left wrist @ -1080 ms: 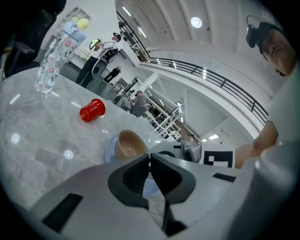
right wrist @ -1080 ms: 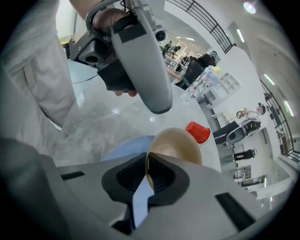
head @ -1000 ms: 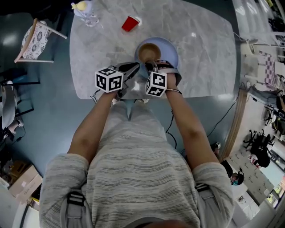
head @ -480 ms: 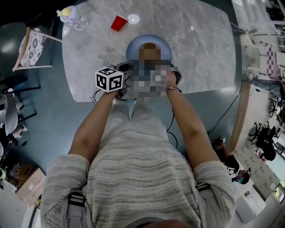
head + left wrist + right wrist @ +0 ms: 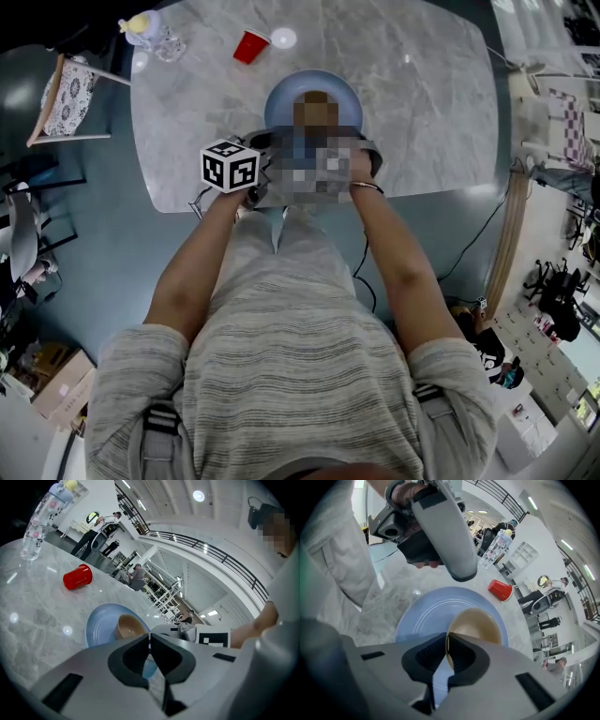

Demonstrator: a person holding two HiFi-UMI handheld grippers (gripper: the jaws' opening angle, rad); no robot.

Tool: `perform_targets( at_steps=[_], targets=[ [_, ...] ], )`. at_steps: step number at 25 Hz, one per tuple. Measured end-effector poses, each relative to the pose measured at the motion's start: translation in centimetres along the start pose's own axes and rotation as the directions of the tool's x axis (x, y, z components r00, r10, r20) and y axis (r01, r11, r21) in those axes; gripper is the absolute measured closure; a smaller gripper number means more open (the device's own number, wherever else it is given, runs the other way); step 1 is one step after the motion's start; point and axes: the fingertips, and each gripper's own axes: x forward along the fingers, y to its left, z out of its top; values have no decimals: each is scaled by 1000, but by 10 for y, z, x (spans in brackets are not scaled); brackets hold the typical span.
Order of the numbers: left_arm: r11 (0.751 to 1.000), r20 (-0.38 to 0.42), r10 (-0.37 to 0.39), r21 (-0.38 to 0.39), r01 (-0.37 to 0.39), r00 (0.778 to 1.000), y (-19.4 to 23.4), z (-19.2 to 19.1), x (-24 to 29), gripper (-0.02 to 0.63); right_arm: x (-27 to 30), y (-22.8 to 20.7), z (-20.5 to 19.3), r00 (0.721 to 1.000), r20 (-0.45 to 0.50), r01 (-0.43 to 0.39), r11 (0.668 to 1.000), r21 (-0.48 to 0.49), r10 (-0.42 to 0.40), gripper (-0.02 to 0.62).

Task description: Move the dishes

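Sitting close to the near edge of the table (image 5: 422, 112), the blue plate (image 5: 424, 616) carries a brown bowl (image 5: 480, 625) just off its middle. The right claw (image 5: 446, 645) is pinched almost shut on the bowl's near rim, and the left claw (image 5: 150, 637) looks closed on the plate's near rim. Two separate grips worry me: lifted unevenly, the bowl could tip or skid, or the plate could swing from one thin bite. A red cup (image 5: 250, 46) lies toppled toward the far left corner. Since a second back, both hands have nudged in toward the plate, but the dishes themselves haven't budged.
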Motion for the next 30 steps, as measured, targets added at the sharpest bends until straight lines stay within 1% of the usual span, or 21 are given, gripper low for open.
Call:
perform_targets(
  at_steps=[5,9,13,15,20,23,26,30],
  targets=[
    [1000,0,1,-3,-1,1000,1,0,-1,577,-1,2,3,999,25,-25,999,44,24,564],
    [1000,4,-2,-6,2,1000,1,3,-2,577,-3,1,6,998,44,-54,993,102,49,507],
    [1000,11,-5,-8,5,1000,0,5,-3,577,-10,-2,13,993,99,-87,976,200,69,477],
    [1000,17,-5,-11,6,1000,0,6,-4,577,-15,-6,16,990,122,-92,966,242,64,474],
    [1000,35,-9,-12,9,999,1,11,-8,578,-26,-14,23,989,145,-64,960,273,25,476],
    [1000,51,-8,-12,8,999,3,16,-12,577,-34,-19,30,986,168,-60,950,306,8,476],
    [1000,69,-4,-12,5,998,5,22,-18,577,-41,-26,40,980,199,-72,938,339,3,476],
    [1000,94,9,-17,-7,996,12,30,-27,577,-47,-44,55,970,244,-114,918,379,20,476]
  ],
)
